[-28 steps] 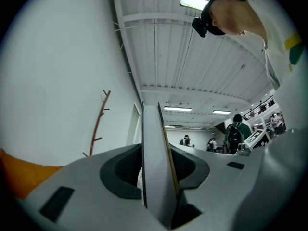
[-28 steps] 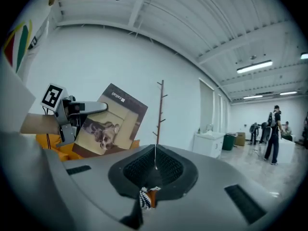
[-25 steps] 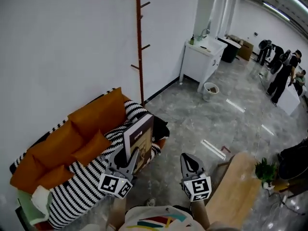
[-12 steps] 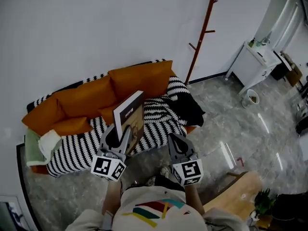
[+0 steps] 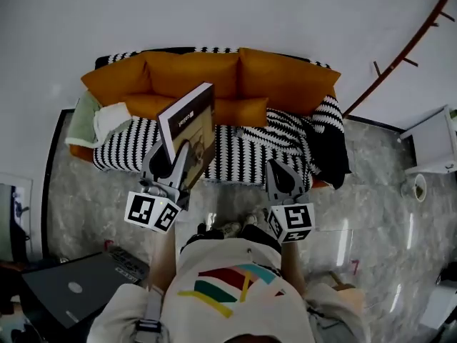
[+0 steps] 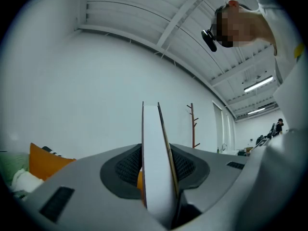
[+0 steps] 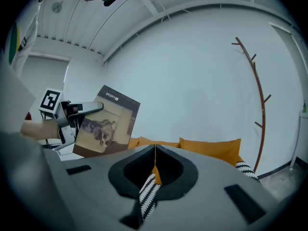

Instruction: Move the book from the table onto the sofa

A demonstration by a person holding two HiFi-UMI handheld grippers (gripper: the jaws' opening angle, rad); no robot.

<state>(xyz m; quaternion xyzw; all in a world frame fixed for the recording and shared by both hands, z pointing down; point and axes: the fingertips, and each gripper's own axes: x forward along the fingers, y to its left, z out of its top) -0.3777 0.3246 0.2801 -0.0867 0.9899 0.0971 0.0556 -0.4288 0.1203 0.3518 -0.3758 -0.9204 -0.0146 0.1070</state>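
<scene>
The book (image 5: 191, 128) is a thin hardcover with a dark brown cover, a sepia picture and white lettering near its top edge. It stands upright on its lower edge, slightly tilted, clamped by the left gripper (image 5: 171, 164) in the air before the sofa (image 5: 235, 70). The sofa stands against the white wall, with orange back cushions and a black-and-white striped throw over its seat.

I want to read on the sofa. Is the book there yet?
Not yet. Done: the brown hardcover book is picked up, clamped upright in the left gripper. In hand: it's held in front of the orange cushioned sofa. Left: lay it on the sofa and let go. The right gripper is shut, empty.
</scene>
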